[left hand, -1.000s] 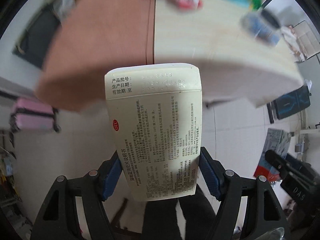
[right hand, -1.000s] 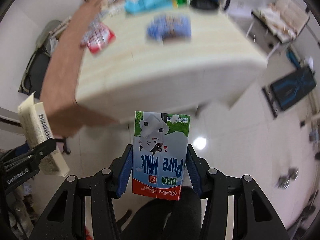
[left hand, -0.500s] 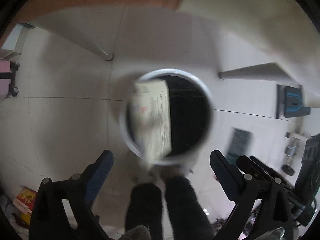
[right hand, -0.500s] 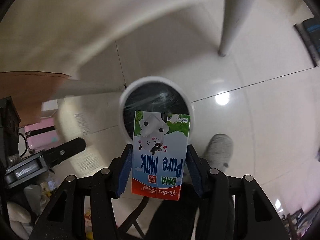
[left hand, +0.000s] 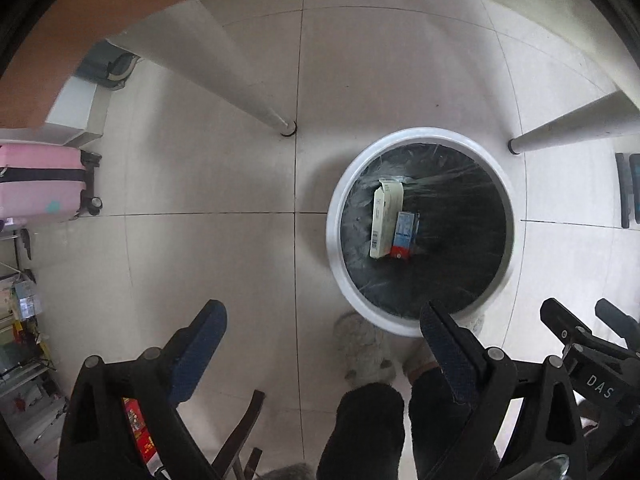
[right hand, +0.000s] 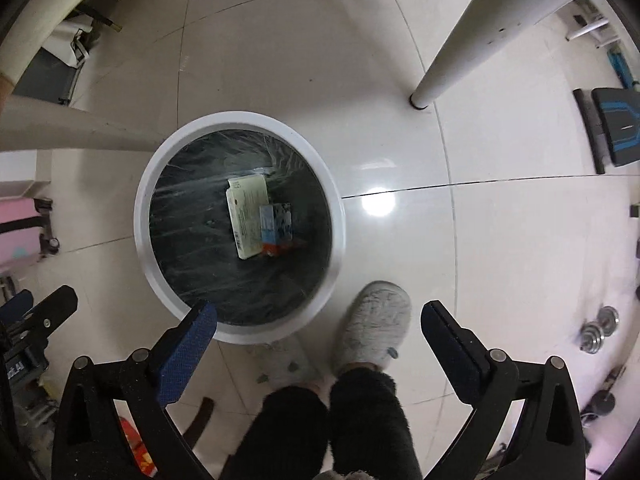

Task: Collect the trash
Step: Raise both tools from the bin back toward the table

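Observation:
A white round bin [left hand: 334, 236] [right hand: 141, 216] with a black liner stands on the tiled floor. Inside it lie a cream medicine box [left hand: 383, 216] [right hand: 245, 216] and, partly on top of it, a blue and red milk carton [left hand: 405, 236] [right hand: 276, 229]. My left gripper [left hand: 320, 314] points straight down, left of and nearer than the bin, open with nothing between its fingers. My right gripper [right hand: 319, 312] hangs over the bin's near right edge. Its jaws are opening and hold nothing.
White table legs [left hand: 256, 100] [right hand: 452, 56] stand beyond the bin. A pink suitcase [left hand: 40, 180] is at the left. The person's grey slipper [right hand: 372, 328] and dark trouser legs are right by the bin. Dumbbells [right hand: 600, 328] lie at the right.
Both grippers sank from table height to just above the bin. The left let the cream box fall first, then the right released the milk carton; both now lie in the bin.

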